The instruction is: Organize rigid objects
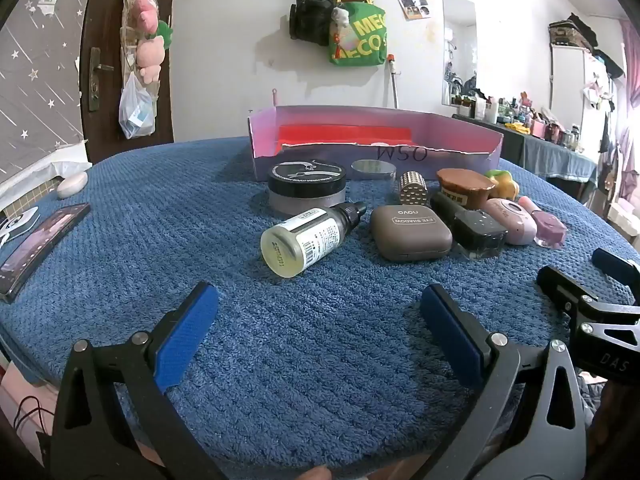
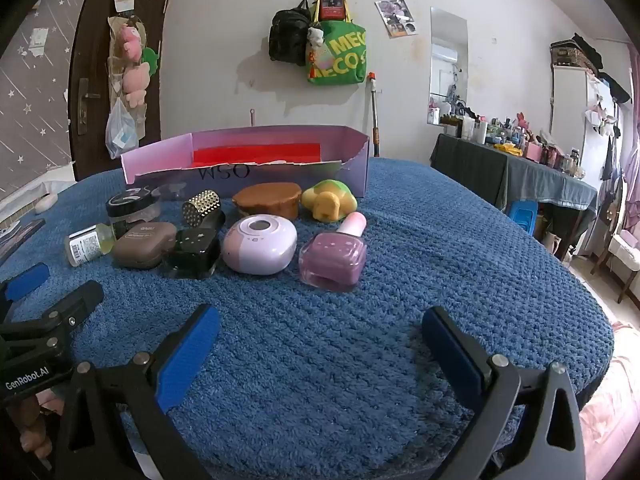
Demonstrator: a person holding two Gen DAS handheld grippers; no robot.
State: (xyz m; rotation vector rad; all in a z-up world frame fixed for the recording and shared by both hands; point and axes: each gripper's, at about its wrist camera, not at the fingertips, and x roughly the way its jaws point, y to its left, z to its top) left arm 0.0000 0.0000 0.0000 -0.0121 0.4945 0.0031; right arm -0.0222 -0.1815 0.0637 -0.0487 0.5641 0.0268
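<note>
We look across a round table covered in a thick blue textured cloth (image 1: pixel 168 240). Our left gripper (image 1: pixel 320 308) and right gripper (image 2: pixel 320 332) both hover low over the bare near part of the cloth, each with its blue-padded jaws spread wide and nothing between them.

The things to organize sit in a loose cluster toward the far side, in front of an open pink cardboard box (image 1: pixel 460 160) with a red lining. From left to right we see a dropper bottle (image 1: pixel 308 236) lying on its side, a round black-lidded jar (image 1: pixel 306 186) behind it, a taupe eyeshadow case (image 1: pixel 410 232), a dark glass bottle (image 2: pixel 192 254) with a studded gold cap, a lilac oval device (image 2: pixel 260 250), and a purple nail polish bottle (image 2: pixel 334 262) tipped over with its pink cap pointing away. Behind these stand a brown round-topped container (image 2: pixel 268 200) and a yellow-green soft toy (image 2: pixel 330 200), close to the box.

A phone (image 1: pixel 40 248) lies at the table's left edge. Beyond, a white wall carries a green tote bag (image 2: pixel 340 58) and a black backpack (image 2: pixel 288 38); a dark door (image 2: pixel 92 60) stands at left, a mirror (image 2: pixel 448 68) and a crowded dresser (image 2: pixel 500 160) at right.
</note>
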